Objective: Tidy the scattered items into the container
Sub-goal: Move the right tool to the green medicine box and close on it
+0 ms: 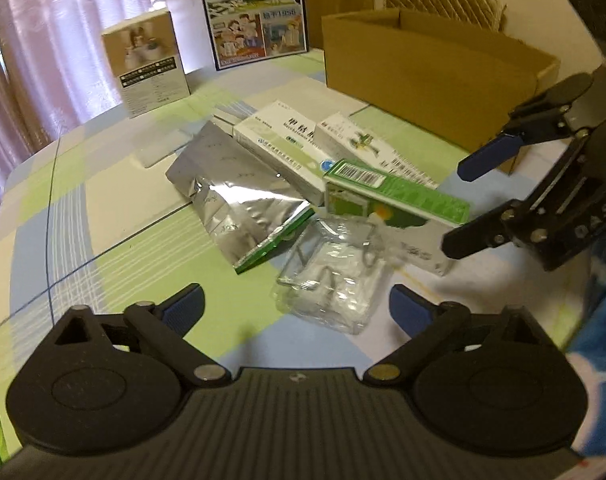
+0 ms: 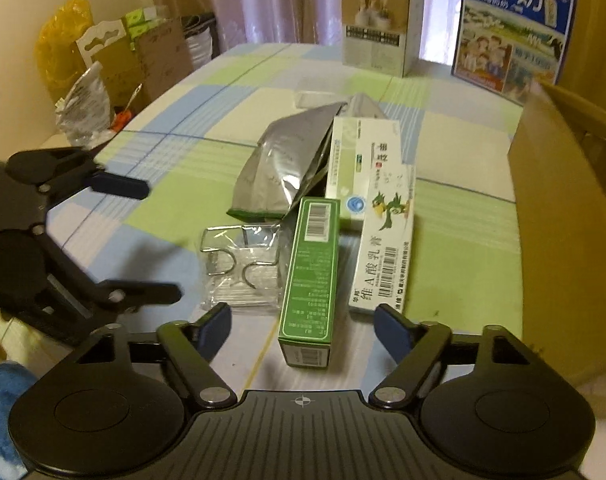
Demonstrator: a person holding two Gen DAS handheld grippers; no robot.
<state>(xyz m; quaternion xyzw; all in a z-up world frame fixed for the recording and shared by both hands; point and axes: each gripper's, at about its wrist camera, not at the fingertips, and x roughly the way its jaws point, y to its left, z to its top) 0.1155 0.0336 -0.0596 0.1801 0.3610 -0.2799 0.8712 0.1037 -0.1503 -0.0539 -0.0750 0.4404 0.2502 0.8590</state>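
Cardboard box [image 2: 563,208] interior hidden; clear packet [image 1: 335,280] blurred.

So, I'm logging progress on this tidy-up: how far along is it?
Nothing looks packed yet: the visible part of the cardboard box shows no items. Neither the left gripper nor the right gripper holds anything, though the right one's open jaws straddle the green carton. Left: silver pouch, clear packet, two white cartons.

We hold our left gripper [image 1: 296,305] and right gripper [image 2: 303,327] tilted downward, side by side, jaws apart, nothing gripped
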